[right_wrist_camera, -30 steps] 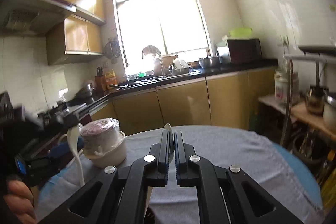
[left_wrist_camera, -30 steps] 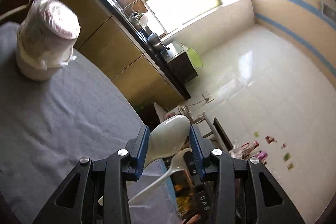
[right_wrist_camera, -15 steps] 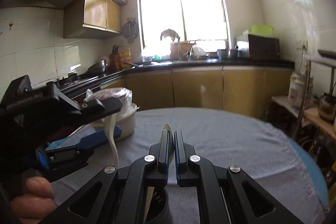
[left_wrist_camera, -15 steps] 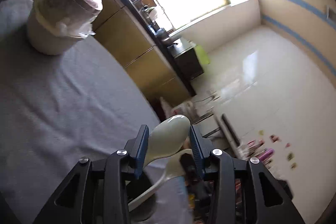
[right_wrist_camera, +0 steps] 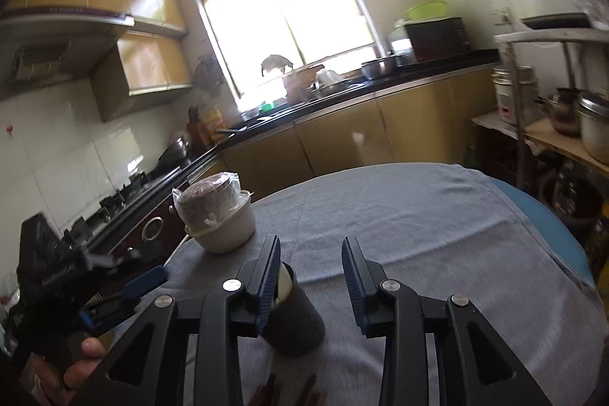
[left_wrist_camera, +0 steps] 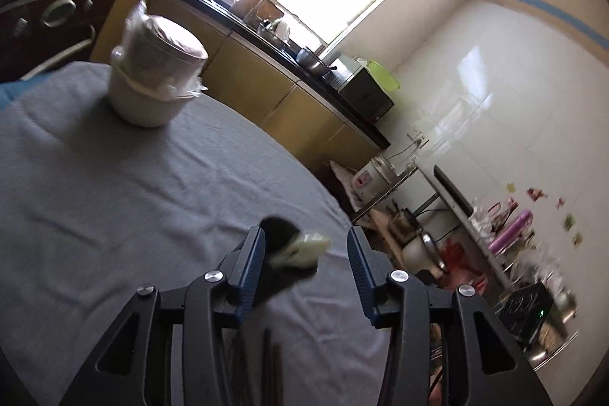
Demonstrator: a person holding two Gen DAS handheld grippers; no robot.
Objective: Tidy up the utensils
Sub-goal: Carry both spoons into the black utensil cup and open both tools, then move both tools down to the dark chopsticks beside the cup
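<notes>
A dark cup (right_wrist_camera: 295,316) stands on the grey tablecloth (right_wrist_camera: 399,215) with white spoons (left_wrist_camera: 302,248) in it. The cup also shows in the left wrist view (left_wrist_camera: 283,269), just ahead of and between the fingers. My left gripper (left_wrist_camera: 306,253) is open and empty above the cup. My right gripper (right_wrist_camera: 310,265) is open and empty, its left finger beside the cup's rim. A spoon bowl (right_wrist_camera: 283,284) shows at the rim. Dark chopsticks (right_wrist_camera: 289,392) lie near the front edge, also below the left gripper (left_wrist_camera: 272,364). The left gripper (right_wrist_camera: 125,295) appears at the left in the right wrist view.
A white bowl holding a plastic-wrapped container (left_wrist_camera: 154,78) stands at the table's far left, also in the right wrist view (right_wrist_camera: 219,217). Yellow cabinets with a black counter (right_wrist_camera: 380,90) run behind. A shelf with pots (right_wrist_camera: 563,117) stands to the right of the table.
Both grippers opened. The white spoon held by the left gripper and the one in the right gripper now sit in the dark cup. The left gripper drew back.
</notes>
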